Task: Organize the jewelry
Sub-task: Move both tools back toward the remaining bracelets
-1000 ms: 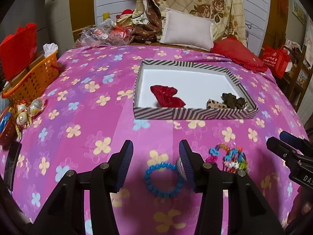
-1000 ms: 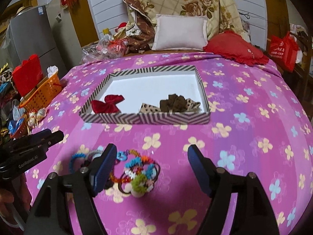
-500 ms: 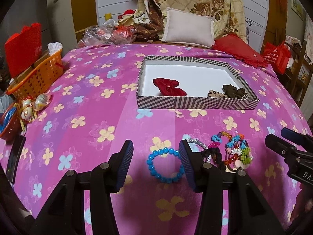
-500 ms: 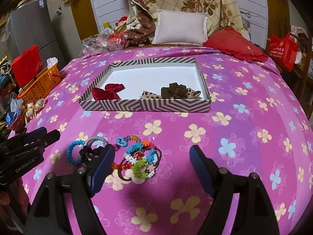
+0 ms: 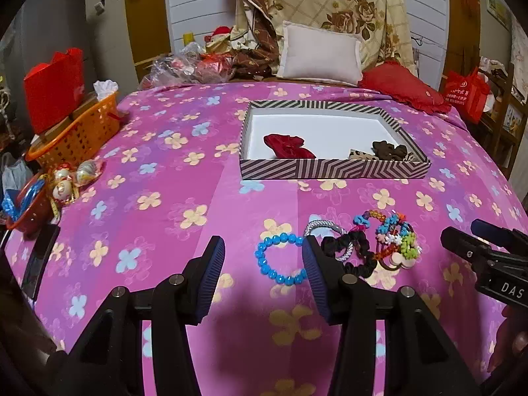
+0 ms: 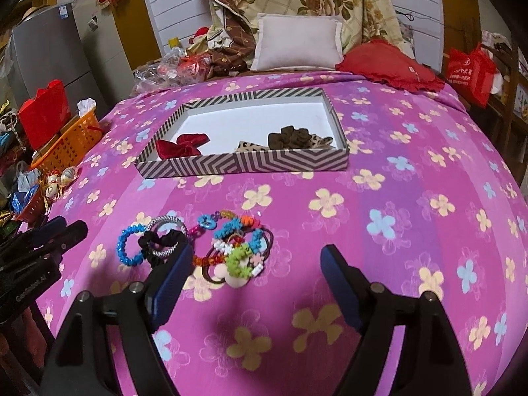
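On the pink flowered bedspread lies a heap of jewelry: a blue bead bracelet (image 5: pixel 264 247) (image 6: pixel 127 244), a black scrunchie (image 5: pixel 356 247) (image 6: pixel 158 241), a silver band (image 5: pixel 323 226) (image 6: pixel 165 222) and colourful bead bracelets (image 5: pixel 396 237) (image 6: pixel 237 247). My left gripper (image 5: pixel 262 244) (image 6: pixel 49 241) hangs open just short of the blue bracelet, holding nothing. My right gripper (image 6: pixel 257 254) (image 5: pixel 478 247) is open wide, short of the colourful bracelets. Farther back, a striped box (image 5: pixel 330 168) (image 6: pixel 244 165) holds a red bow (image 5: pixel 287 145) (image 6: pixel 181 145), a brown scrunchie (image 5: pixel 389 150) (image 6: pixel 290 135) and a leopard-print piece (image 5: pixel 361 155) (image 6: pixel 250 147).
An orange basket (image 5: pixel 76 132) with a red bag stands off the bed's left side, with small ornaments (image 5: pixel 66 181) near that edge. A white pillow (image 5: pixel 320 52) and a red cushion (image 5: pixel 402 89) lie behind the box. A red bag (image 5: pixel 465 92) hangs at the right.
Both grippers have drawn back toward the near edge of the bed, so the jewelry heap now sits farther ahead of the fingers. The right jaws have widened slightly.
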Demonstrator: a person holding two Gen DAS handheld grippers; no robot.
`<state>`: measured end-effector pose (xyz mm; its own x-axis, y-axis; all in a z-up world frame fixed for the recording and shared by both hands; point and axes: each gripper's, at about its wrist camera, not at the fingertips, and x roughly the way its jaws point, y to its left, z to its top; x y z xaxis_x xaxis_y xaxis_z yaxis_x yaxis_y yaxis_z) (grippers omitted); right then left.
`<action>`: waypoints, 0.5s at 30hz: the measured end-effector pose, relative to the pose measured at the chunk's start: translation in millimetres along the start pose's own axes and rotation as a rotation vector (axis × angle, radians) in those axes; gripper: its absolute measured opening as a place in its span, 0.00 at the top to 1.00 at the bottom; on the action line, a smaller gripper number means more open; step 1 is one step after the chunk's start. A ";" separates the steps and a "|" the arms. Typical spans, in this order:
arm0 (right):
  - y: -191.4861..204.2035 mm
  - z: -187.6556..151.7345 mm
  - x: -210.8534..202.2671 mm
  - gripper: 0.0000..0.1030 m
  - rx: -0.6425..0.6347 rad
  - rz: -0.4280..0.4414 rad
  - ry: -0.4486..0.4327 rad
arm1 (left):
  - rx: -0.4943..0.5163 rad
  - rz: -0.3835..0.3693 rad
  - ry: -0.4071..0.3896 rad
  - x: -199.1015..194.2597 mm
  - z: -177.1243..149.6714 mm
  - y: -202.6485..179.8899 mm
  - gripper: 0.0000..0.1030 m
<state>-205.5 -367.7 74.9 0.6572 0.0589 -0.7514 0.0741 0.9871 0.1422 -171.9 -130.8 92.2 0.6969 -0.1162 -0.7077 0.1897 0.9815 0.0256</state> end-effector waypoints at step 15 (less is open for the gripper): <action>0.6 -6.9 -22.1 0.15 -0.004 -0.016 -0.026 | 0.003 0.005 -0.049 -22.7 -7.2 2.8 0.66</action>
<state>-225.2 -367.4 87.2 0.6752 0.0395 -0.7366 0.0819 0.9884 0.1281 -192.2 -124.3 103.3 0.7309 -0.1187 -0.6721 0.1881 0.9817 0.0312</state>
